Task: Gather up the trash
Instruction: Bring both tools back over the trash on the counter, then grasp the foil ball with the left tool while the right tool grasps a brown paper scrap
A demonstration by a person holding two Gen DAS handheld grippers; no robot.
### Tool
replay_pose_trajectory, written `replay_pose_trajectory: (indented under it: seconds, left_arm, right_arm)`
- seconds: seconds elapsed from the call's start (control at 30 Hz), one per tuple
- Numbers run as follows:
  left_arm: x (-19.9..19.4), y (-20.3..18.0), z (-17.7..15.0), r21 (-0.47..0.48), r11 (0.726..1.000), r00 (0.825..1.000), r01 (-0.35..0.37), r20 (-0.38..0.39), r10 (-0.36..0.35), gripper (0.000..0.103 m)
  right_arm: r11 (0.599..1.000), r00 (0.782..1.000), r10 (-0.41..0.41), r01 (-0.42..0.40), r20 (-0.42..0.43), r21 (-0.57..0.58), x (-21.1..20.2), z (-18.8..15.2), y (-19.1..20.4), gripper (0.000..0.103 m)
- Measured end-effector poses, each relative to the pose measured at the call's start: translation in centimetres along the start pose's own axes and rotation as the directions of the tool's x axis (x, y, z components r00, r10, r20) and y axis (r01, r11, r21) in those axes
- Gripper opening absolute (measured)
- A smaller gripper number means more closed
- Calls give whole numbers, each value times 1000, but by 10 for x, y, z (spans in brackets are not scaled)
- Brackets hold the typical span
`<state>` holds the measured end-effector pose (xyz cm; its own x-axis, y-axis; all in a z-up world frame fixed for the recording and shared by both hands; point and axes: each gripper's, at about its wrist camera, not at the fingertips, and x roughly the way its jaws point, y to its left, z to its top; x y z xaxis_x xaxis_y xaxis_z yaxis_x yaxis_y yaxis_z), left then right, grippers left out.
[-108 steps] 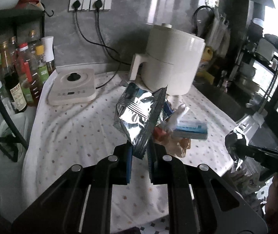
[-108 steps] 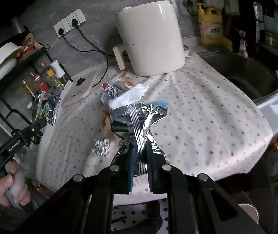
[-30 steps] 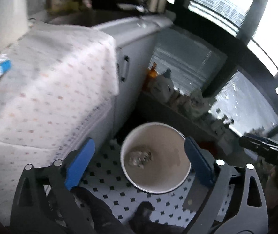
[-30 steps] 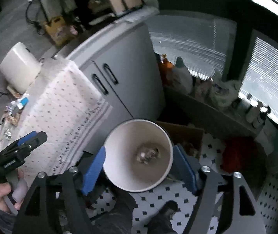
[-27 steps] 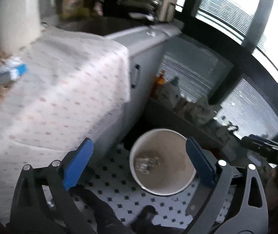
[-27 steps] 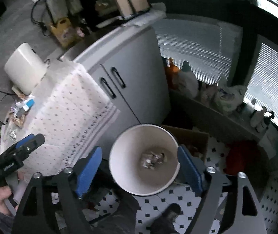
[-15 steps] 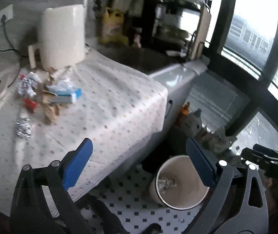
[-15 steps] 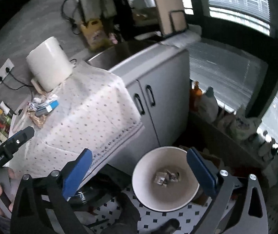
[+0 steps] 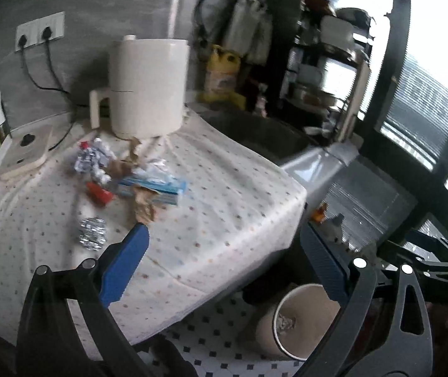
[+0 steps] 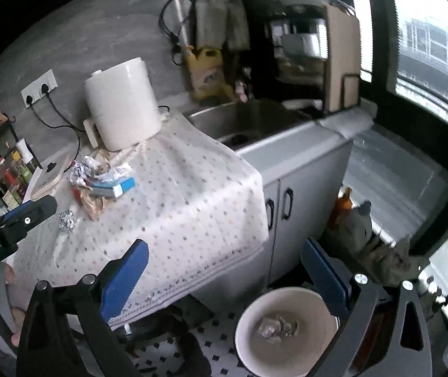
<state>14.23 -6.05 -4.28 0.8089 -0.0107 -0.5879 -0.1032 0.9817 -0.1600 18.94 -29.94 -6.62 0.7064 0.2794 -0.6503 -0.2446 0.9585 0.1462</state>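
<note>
Trash lies on the dotted tablecloth [image 9: 224,207]: a blue and white box [image 9: 154,188], a crumpled foil wrapper [image 9: 93,158], a red scrap [image 9: 99,193], brown crumpled paper [image 9: 143,209] and a foil ball [image 9: 92,232]. The same pile shows in the right wrist view, with the box [image 10: 114,188] and the foil ball [image 10: 67,220]. A white bin [image 10: 286,333] stands on the tiled floor with silver trash in it; it also shows in the left wrist view [image 9: 296,323]. My left gripper [image 9: 224,264] is open and empty above the table's front edge. My right gripper [image 10: 224,273] is open and empty above the floor.
A white air fryer [image 9: 148,88] and a flat white appliance [image 9: 23,154] stand at the table's back. Bottles [image 10: 7,182] line the left. A sink [image 10: 249,125] and grey cabinet [image 10: 302,188] lie right of the table. Clutter [image 10: 358,220] sits by the window.
Both grippers have swung up and left from above the bin toward the table. The foil bags held 3.6 s ago are gone from both grippers; silver trash lies in the bin.
</note>
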Motion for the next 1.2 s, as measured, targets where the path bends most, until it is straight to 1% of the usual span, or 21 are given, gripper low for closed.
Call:
replay_pose_trajectory:
  seconds: [0.1,0.23,0.33,0.4,0.53,0.63,0.83,1.0,1.07,1.1,1.2]
  left_arm:
    - [-1,20,3,-29,1000,1000,-13,5,13,96]
    - [1,50,5,-60,996,998,-67,5,67,96]
    - [6,74,5,-82,990,993,-116,-4,116,96]
    - [10,92,4,-105,984,990,-142,-17,141,96]
    - [16,127,0,-137,974,983,-183,-32,180,96]
    - [22,150,-4,-152,967,979,-203,-47,198,96]
    - [41,188,-8,-177,966,982,-187,-72,177,96]
    - [66,203,-6,-169,977,988,-133,-96,118,96]
    - [75,204,-5,-164,980,989,-109,-114,91,91]
    - [82,205,-5,-167,982,990,-86,-126,65,89]
    - [100,201,-7,-143,988,985,-54,-171,29,80]
  right_arm:
    - [999,1000,29,-28,7,-42,10,11,19,95]
    - [995,998,60,-60,-3,-80,26,20,44,95]
    - [991,997,80,-82,-20,-104,42,25,64,95]
    - [986,993,110,-115,-46,-119,54,29,78,95]
    - [977,984,155,-166,-90,-131,76,33,102,95]
    - [971,980,167,-183,-109,-155,90,36,120,95]
    - [970,977,156,-179,-144,-162,112,39,144,95]
    - [971,971,155,-183,-181,-156,129,38,159,94]
    - [972,970,155,-183,-187,-148,134,39,161,94]
    - [973,970,153,-182,-191,-144,137,39,164,94]
    - [970,967,162,-193,-198,-146,142,38,171,91]
